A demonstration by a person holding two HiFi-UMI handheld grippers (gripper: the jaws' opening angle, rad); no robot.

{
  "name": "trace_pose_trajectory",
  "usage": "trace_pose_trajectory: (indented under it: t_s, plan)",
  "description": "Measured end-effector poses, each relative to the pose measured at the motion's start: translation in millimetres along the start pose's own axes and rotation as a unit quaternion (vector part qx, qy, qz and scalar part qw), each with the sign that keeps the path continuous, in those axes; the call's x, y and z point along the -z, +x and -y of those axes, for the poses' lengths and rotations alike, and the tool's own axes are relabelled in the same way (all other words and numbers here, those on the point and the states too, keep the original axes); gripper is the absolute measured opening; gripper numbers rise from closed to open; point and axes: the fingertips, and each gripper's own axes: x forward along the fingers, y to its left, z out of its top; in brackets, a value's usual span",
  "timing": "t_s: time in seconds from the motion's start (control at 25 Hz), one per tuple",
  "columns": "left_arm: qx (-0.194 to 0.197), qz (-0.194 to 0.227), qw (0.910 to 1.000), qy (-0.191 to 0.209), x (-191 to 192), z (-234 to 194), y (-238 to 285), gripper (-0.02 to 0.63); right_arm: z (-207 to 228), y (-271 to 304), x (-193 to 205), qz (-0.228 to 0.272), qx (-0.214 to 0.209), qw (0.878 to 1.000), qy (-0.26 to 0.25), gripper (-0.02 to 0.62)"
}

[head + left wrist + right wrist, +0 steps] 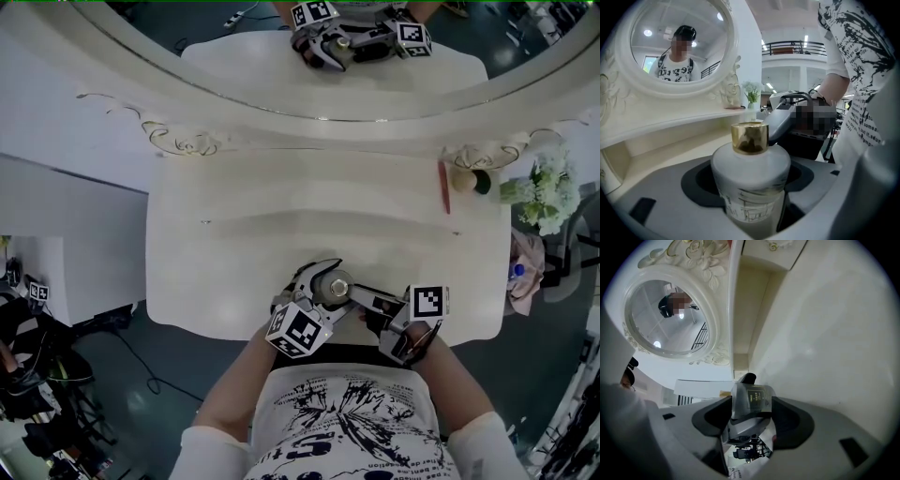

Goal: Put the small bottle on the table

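The small white bottle (336, 280) with a shiny gold cap is over the front edge of the white dressing table (244, 234). My left gripper (328, 286) is shut on its body; in the left gripper view the bottle (751, 173) stands upright and fills the gap between the jaws (752, 192). From the right, my right gripper (362, 299) reaches in, one grey finger (785, 119) showing just behind the cap. In the right gripper view a pale object with a dark label (751, 401) sits between those jaws (751, 414). Whether the pads press on it is unclear.
An oval mirror in a carved white frame (187, 141) stands at the back of the table. On the shelf at the right lie a red stick (444, 187), a small round item (465, 178) and white flowers (546, 192). My torso is close to the table's front edge.
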Motion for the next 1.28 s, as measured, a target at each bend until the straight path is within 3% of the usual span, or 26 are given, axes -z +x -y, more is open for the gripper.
trace_pose_trajectory:
  t_s: [0.16,0.4,0.6,0.72,0.88,1.04,1.16,1.28]
  plan:
    - [0.002,-0.003,1.0000,-0.005,0.0,0.2,0.5,0.351,-2.9,1.6,-1.0,0.000,-0.009,1.000,-0.004,0.276]
    - [0.006,-0.022,0.9997,-0.003,1.8,3.1,0.1,0.351,3.9,0.0,4.0,-0.006,0.021,1.000,0.000,0.273]
    - [-0.004,0.002,1.0000,0.007,-15.9,2.1,-9.6,0.351,3.7,-4.4,4.9,0.004,0.042,0.999,0.004,0.227]
    - [-0.010,0.015,0.9998,0.004,-24.2,2.2,-15.6,0.351,-19.1,-6.8,1.3,0.013,0.003,0.999,-0.031,0.158]
    - [-0.033,0.069,0.9970,-0.014,-58.0,-1.4,-33.4,0.351,-59.3,-19.4,-5.5,0.034,-0.045,0.996,-0.074,0.127]
    - [-0.043,0.091,0.9949,0.001,-86.2,4.8,-50.6,0.295,-87.2,-28.6,-4.5,0.051,-0.037,0.984,-0.165,0.115]
    - [-0.051,0.105,0.9931,0.014,-101.1,9.1,-58.8,0.238,-108.6,-31.4,-4.1,0.062,-0.031,0.968,-0.243,0.104]
    - [-0.060,0.116,0.9913,0.015,-111.5,12.5,-70.3,0.227,-128.0,-37.6,-1.6,0.076,-0.021,0.953,-0.293,0.082]
